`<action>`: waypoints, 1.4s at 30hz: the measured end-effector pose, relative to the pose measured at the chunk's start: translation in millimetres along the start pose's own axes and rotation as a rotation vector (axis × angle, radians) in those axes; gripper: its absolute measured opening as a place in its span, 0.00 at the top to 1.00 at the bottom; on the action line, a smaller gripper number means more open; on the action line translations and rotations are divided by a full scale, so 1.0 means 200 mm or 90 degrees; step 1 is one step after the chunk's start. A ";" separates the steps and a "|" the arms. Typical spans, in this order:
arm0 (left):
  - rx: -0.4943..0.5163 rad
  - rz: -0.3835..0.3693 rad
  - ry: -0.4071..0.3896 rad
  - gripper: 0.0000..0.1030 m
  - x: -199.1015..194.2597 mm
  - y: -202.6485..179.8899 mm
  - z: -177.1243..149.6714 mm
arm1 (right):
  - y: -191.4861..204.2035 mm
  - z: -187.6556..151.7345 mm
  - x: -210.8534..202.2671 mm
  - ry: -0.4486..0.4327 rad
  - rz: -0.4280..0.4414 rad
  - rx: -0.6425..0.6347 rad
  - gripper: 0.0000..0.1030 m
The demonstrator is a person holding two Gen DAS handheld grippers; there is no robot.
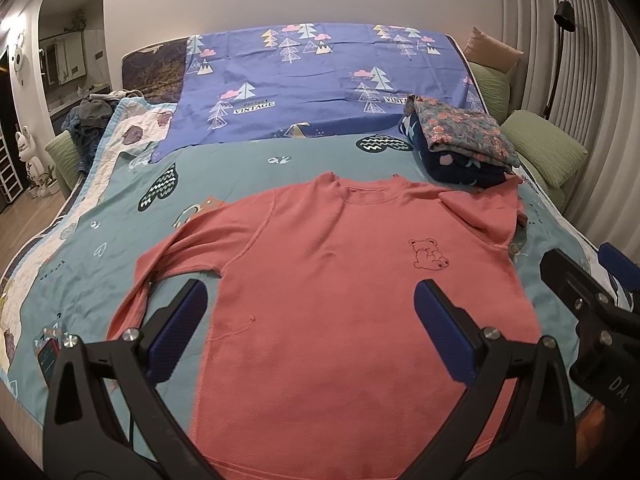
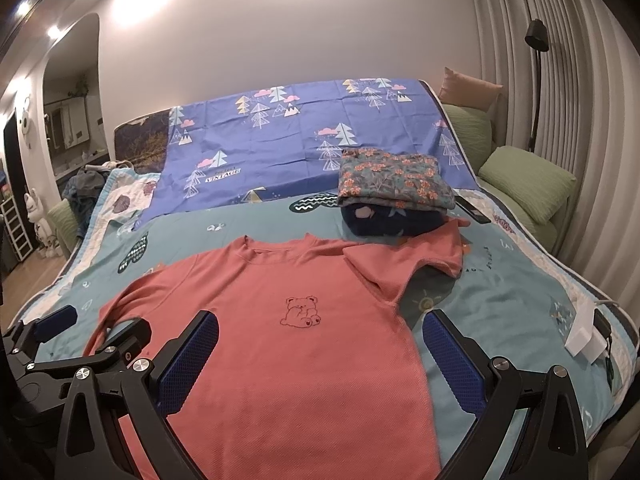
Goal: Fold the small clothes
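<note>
A coral long-sleeved shirt (image 1: 340, 280) with a small bear outline lies flat, front up, on the teal bedspread (image 1: 248, 168); it also shows in the right wrist view (image 2: 288, 344). Its left sleeve trails down the side; its right sleeve is bent toward the folded pile. My left gripper (image 1: 310, 308) is open and empty above the shirt's lower body. My right gripper (image 2: 320, 340) is open and empty over the shirt's right side, and shows at the right edge of the left wrist view (image 1: 592, 280). The left gripper shows at the left edge of the right wrist view (image 2: 92, 324).
A pile of folded clothes (image 2: 392, 196) with a floral piece on top sits behind the shirt's right shoulder. A purple tree-print sheet (image 2: 300, 136) covers the bed's far half. Green pillows (image 2: 528, 184) line the right side. A white charger (image 2: 584, 332) lies at right.
</note>
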State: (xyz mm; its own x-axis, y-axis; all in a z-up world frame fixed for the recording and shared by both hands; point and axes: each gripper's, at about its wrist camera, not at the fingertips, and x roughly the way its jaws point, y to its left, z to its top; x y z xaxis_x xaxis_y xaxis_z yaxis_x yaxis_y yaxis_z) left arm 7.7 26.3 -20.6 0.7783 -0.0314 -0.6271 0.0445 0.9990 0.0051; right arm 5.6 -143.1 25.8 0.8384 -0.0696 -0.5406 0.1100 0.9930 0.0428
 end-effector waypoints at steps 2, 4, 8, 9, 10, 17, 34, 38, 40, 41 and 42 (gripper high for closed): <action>-0.002 0.001 0.000 0.00 0.00 0.01 0.00 | 0.00 0.00 0.00 0.001 0.000 0.001 0.00; -0.004 0.003 0.000 0.00 0.01 0.01 0.00 | 0.00 -0.01 0.01 0.001 -0.001 0.001 0.00; -0.009 0.004 0.002 0.00 0.02 0.02 0.00 | 0.01 -0.01 0.02 0.006 -0.002 0.001 0.00; -0.010 0.005 0.003 0.00 0.02 0.02 0.00 | 0.01 -0.01 0.02 0.006 -0.003 0.000 0.00; -0.012 0.005 0.004 0.00 0.03 0.03 0.00 | 0.01 -0.01 0.02 0.006 -0.002 0.000 0.00; -0.019 0.006 0.012 0.00 0.06 0.05 -0.01 | 0.04 -0.01 0.05 0.014 -0.002 -0.005 0.00; -0.070 0.029 0.040 0.00 0.20 0.25 -0.05 | 0.14 0.02 0.18 0.041 0.013 -0.034 0.00; -0.094 0.041 0.051 0.00 0.25 0.39 -0.11 | 0.18 0.02 0.22 0.050 0.021 -0.045 0.00; -0.135 0.056 0.079 0.00 0.30 0.53 -0.17 | 0.18 0.02 0.24 0.053 0.024 -0.050 0.00; -0.155 0.067 0.094 0.00 0.33 0.59 -0.21 | 0.19 0.02 0.25 0.055 0.024 -0.052 0.00; -0.179 0.082 0.113 0.00 0.35 0.67 -0.25 | 0.18 0.03 0.26 0.058 0.024 -0.053 0.00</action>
State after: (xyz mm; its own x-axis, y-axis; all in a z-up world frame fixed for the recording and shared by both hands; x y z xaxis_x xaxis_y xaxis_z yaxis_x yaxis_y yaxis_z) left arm 36.7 159.3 -103.5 0.6443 0.0771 -0.7609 -0.2411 0.9647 -0.1064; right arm 56.3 -110.5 3.3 0.7892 -0.0263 -0.6135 0.0314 0.9995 -0.0025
